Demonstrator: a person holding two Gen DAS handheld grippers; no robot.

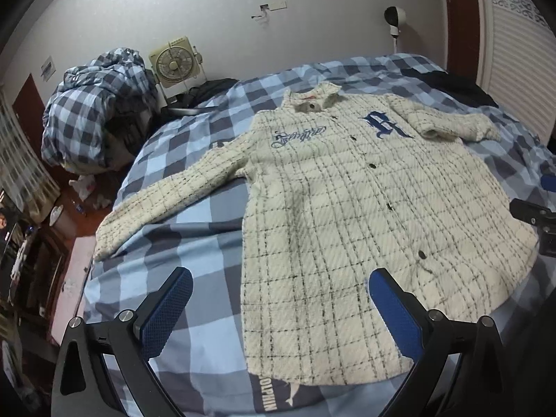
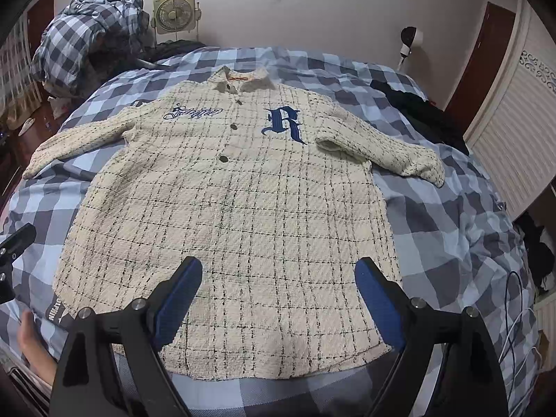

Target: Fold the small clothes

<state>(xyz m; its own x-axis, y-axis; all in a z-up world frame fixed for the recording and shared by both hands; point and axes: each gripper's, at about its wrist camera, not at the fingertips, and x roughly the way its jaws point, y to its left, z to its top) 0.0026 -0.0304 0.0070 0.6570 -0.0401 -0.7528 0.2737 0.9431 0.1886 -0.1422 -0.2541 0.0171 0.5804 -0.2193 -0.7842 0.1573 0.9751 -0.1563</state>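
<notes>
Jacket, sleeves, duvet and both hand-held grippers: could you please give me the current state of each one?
Jacket: spread flat on the bed, front up, buttoned, unfolded.
Left sleeve: stretched straight out.
Right sleeve: bent, cuff folded back toward the chest.
Duvet: bunched in a heap beside the bed.
Left hand-held gripper: open, empty, over the hem corner.
Right hand-held gripper: open, empty, over the hem.

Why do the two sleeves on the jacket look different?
The left sleeve lies stretched out straight to the side, while the right sleeve is bent back on itself, showing its open cuff. So the left sleeve looks long and the right sleeve looks short. Both are cream with dark checks and rest on the checked bed.
</notes>
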